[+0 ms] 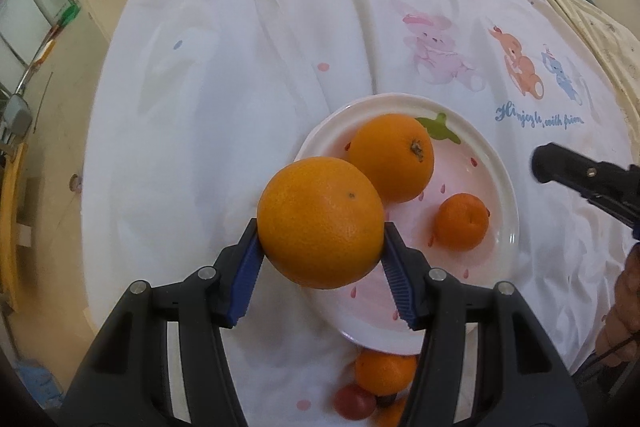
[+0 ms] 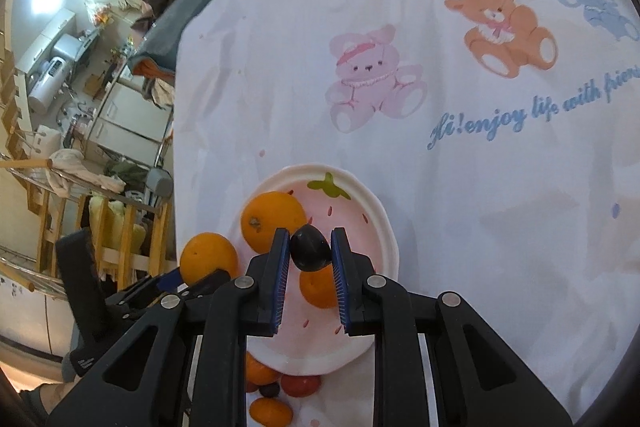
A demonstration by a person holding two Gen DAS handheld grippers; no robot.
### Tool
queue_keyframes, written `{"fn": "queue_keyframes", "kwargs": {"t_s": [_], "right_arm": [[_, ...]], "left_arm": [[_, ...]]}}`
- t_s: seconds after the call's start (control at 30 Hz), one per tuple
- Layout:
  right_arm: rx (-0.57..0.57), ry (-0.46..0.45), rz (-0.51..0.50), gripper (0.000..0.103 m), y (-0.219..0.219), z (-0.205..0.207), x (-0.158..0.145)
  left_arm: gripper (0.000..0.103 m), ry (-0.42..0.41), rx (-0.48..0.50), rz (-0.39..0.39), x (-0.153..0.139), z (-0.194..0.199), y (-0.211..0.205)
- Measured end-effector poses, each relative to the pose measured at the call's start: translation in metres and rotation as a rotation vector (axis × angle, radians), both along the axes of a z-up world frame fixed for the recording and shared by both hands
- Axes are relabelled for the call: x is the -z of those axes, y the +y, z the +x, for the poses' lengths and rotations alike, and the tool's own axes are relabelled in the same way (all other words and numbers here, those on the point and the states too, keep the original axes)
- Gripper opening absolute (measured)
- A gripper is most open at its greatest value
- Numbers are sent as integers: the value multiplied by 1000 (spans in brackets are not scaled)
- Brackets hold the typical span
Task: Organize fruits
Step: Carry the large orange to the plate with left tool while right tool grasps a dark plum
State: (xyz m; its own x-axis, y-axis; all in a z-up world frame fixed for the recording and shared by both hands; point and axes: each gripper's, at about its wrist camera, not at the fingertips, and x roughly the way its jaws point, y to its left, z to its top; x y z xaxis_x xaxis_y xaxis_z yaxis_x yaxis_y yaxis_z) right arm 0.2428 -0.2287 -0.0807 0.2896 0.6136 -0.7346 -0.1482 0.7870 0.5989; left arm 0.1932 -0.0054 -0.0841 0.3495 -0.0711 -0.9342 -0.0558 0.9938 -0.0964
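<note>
White cartoon-bear cloth (image 2: 460,163) covers the tabletop; cluttered room beyond its left edge. Left tool (image 1: 320,247) clamped on a large orange (image 1: 320,223), held above the near-left rim of the strawberry-print plate (image 1: 502,187). Right tool (image 2: 310,251) clamped on a small dark fruit (image 2: 310,247), held over the plate's middle. On the plate: a second orange (image 1: 392,157) toward the far-left side and a small mandarin (image 1: 462,221) toward the right; bare plate surface between them and near the front rim. Off the plate, just beside its near rim, loose fruit on the cloth: mandarins (image 2: 271,411), a red fruit (image 2: 301,385), a dark one (image 2: 269,391). Plate sits close to the tabletop's left edge; wide open cloth to the far side and right.
</note>
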Motion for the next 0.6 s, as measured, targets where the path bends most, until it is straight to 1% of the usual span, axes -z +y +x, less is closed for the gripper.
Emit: {"fn": "queue_keyframes", "kwargs": {"t_s": [0.1, 0.27, 0.4, 0.5, 0.53, 0.6], "right_arm": [[-28, 25, -24, 22, 10, 6, 12], [-36, 54, -42, 22, 16, 14, 25], [-17, 73, -40, 22, 13, 18, 30], [-3, 80, -37, 22, 8, 18, 32], [-1, 81, -36, 22, 7, 17, 32], [-3, 78, -35, 22, 7, 16, 31]], "left_arm": [[54, -4, 11, -25, 3, 2, -1], [54, 31, 35, -47, 11, 3, -8], [54, 7, 47, -47, 12, 6, -13], [54, 25, 37, -129, 19, 10, -10], [54, 22, 44, -139, 21, 11, -11], [54, -3, 61, -88, 21, 9, -15]]}}
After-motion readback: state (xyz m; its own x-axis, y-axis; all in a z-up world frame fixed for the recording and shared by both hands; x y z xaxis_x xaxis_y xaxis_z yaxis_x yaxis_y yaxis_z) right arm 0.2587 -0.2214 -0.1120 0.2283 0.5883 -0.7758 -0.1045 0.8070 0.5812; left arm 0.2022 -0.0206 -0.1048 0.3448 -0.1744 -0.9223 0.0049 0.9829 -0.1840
